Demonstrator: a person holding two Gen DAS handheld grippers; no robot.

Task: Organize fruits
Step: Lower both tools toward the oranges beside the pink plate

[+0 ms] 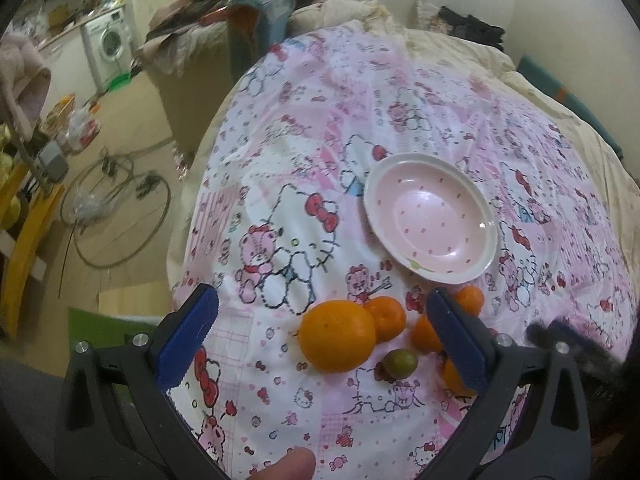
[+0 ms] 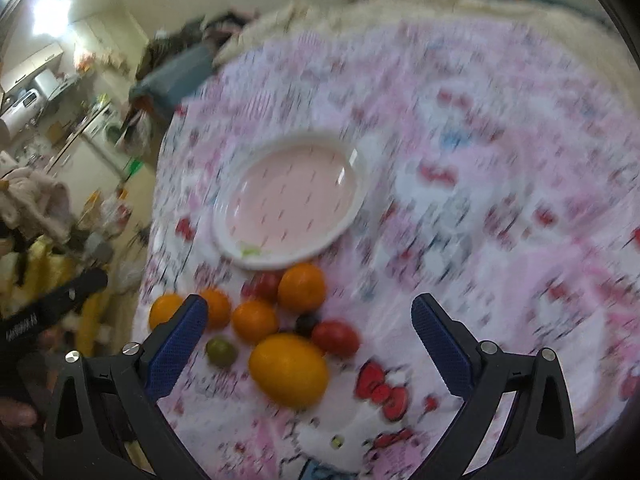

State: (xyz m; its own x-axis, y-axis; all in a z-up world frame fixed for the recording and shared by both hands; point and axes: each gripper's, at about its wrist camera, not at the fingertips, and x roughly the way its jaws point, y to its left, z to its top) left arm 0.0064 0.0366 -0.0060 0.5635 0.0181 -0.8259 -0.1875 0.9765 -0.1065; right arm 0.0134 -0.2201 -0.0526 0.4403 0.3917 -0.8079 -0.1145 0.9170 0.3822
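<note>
Orange fruit lies in a loose cluster on the bed's pink printed cover, just short of the empty pink plate (image 1: 432, 218). The big orange (image 1: 338, 336) sits squarely between the left gripper (image 1: 322, 320)'s spread jaws, nearer than to the right gripper (image 2: 310, 320), also spread and empty.

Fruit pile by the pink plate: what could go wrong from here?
1. The fruits lie bunched on a soft bedsheet; closing on the large orange may nudge the small green fruit or the tangerine and set them rolling.
2. The right wrist view is motion-blurred, so aiming the open right gripper could miss.
3. The plate sits empty on bedding and might tip when loaded.
</note>
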